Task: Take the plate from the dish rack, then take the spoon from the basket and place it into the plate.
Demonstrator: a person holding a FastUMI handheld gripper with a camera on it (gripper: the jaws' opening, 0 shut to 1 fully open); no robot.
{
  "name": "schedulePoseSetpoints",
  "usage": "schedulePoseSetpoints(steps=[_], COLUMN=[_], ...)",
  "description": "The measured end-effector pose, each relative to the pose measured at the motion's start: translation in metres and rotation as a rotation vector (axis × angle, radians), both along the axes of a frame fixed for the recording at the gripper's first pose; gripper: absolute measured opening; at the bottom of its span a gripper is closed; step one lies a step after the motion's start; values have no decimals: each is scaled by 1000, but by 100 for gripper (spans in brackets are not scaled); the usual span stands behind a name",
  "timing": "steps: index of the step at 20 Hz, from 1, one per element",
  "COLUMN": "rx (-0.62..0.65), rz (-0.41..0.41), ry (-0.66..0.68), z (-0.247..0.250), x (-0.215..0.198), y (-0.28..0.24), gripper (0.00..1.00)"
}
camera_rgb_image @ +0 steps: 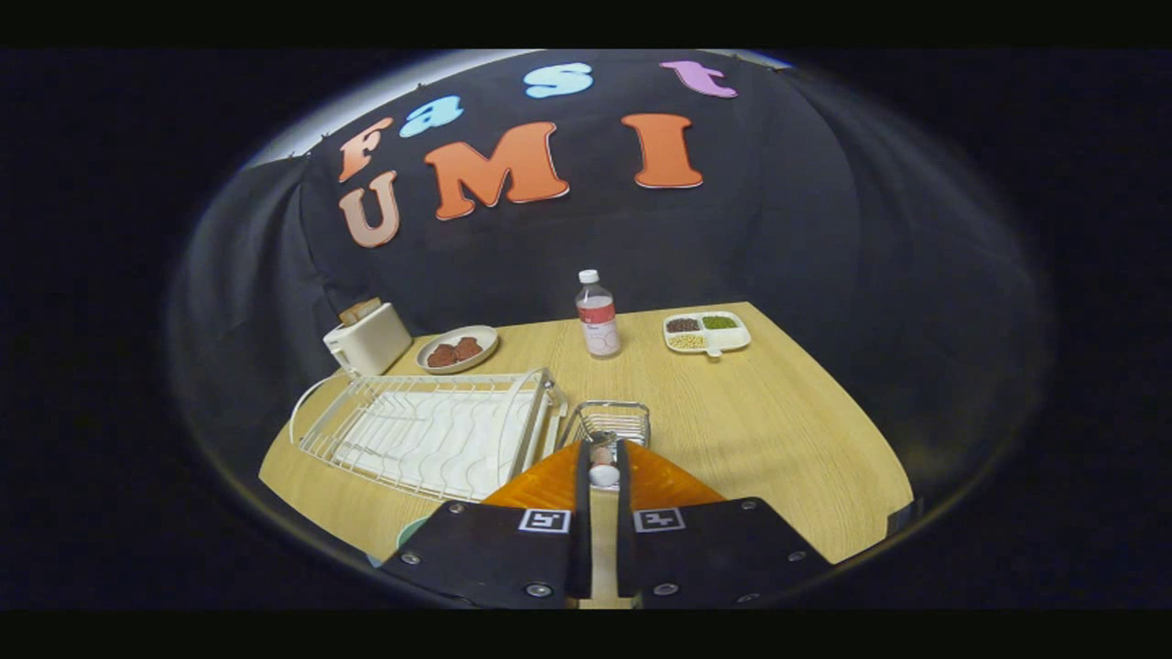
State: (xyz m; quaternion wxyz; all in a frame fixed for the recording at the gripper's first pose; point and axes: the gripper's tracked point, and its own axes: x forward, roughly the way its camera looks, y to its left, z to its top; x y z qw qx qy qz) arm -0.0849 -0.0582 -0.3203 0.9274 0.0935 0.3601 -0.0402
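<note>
Spoon (603, 470) sits clamped betw. fingers (626, 476), just this side of basket (612, 423). Rack (430, 432) empty; plate (409, 531) edge beside fingers. Next: carry spoon over plate & release.

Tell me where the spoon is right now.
In the gripper view, the spoon sits pinched between the gripper fingers, just in front of the wire basket beside the dish rack.
</note>
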Motion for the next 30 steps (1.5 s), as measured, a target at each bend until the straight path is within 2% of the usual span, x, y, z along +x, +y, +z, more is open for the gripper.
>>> schedulePoseSetpoints(steps=[6,16,22,30], rx=[6,94,148,200], rz=[15,156,252,343], ry=[-57,-34,-32,84], z=[53,84,74,15], x=[-12,-70,-93,-112], y=[0,46,80,112], gripper=[11,11,11,11])
